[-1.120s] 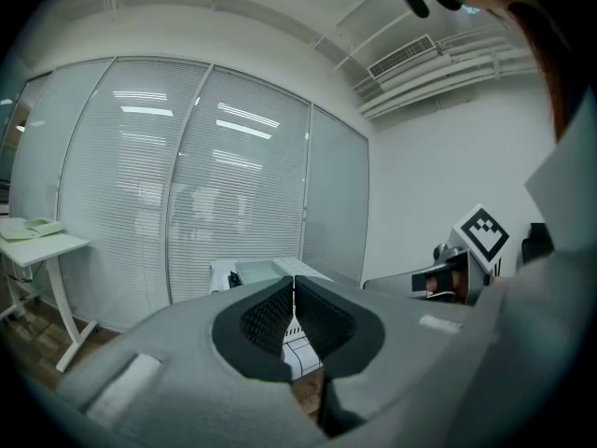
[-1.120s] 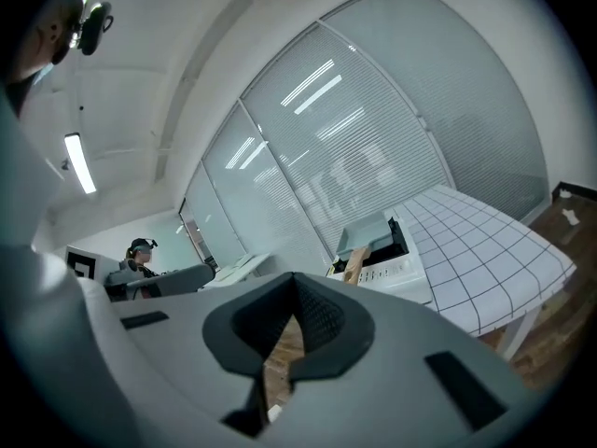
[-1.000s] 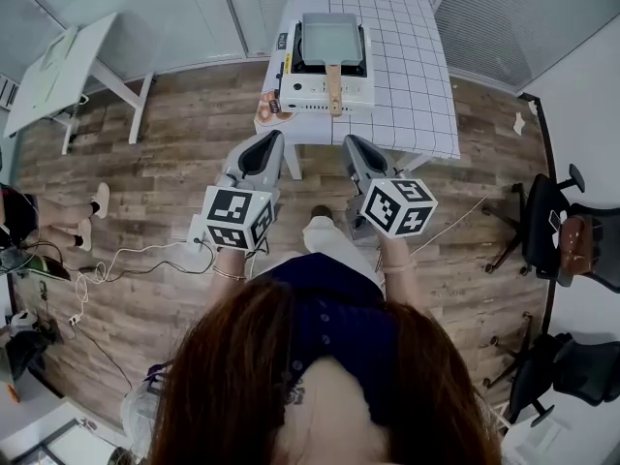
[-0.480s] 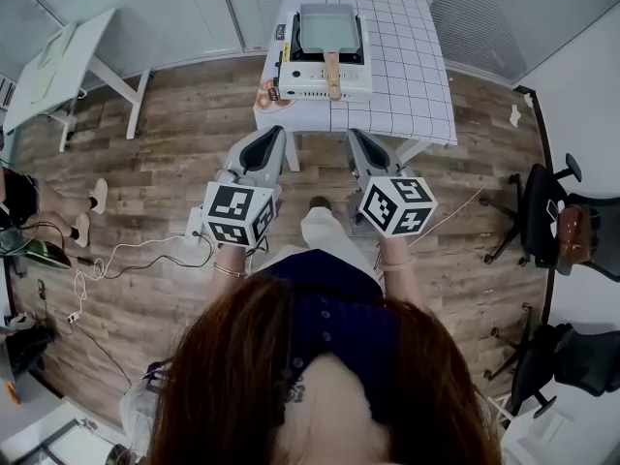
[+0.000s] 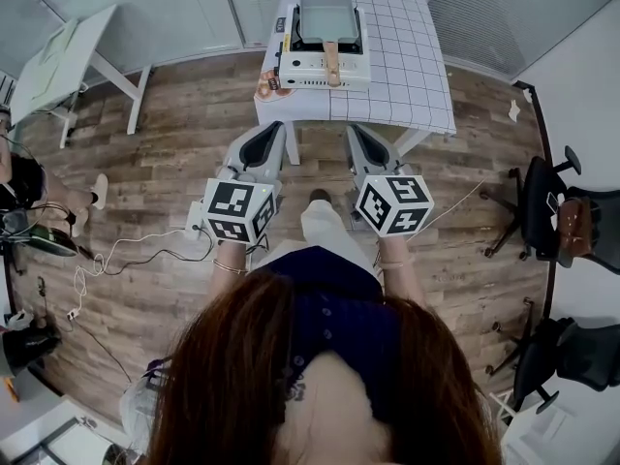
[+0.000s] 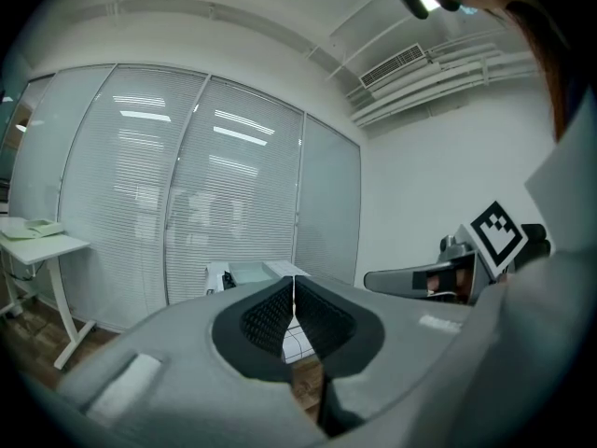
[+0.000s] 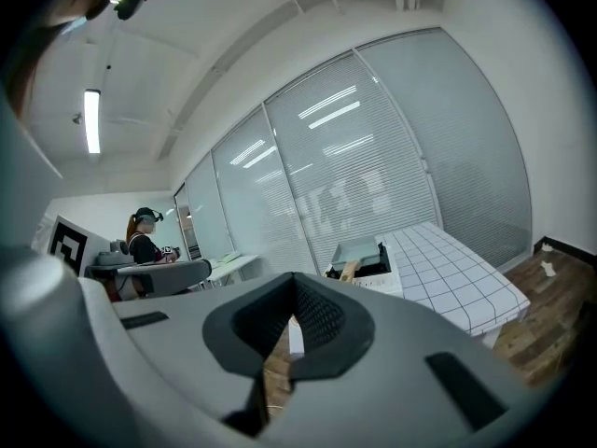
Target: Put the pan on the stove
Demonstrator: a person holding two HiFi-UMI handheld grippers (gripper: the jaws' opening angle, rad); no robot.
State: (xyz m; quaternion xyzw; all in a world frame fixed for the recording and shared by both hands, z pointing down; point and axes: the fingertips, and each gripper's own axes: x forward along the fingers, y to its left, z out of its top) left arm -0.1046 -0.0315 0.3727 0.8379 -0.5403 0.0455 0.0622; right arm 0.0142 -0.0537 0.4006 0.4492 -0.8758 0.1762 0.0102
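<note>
Jaws closed, left gripper [image 5: 275, 128] and right gripper [image 5: 351, 131]; empty pan [image 5: 327, 15] on stove [image 5: 308, 72].

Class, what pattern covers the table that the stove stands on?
The table is white with a thin dark grid, clearest in the head view.

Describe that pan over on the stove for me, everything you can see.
The pan is rectangular, shallow, grey and metallic-looking, empty as far as shows. Its straight wooden handle sticks out over the front of the white tabletop stove it sits flat on, atop the checked table. Nothing else is seen touching it.
</note>
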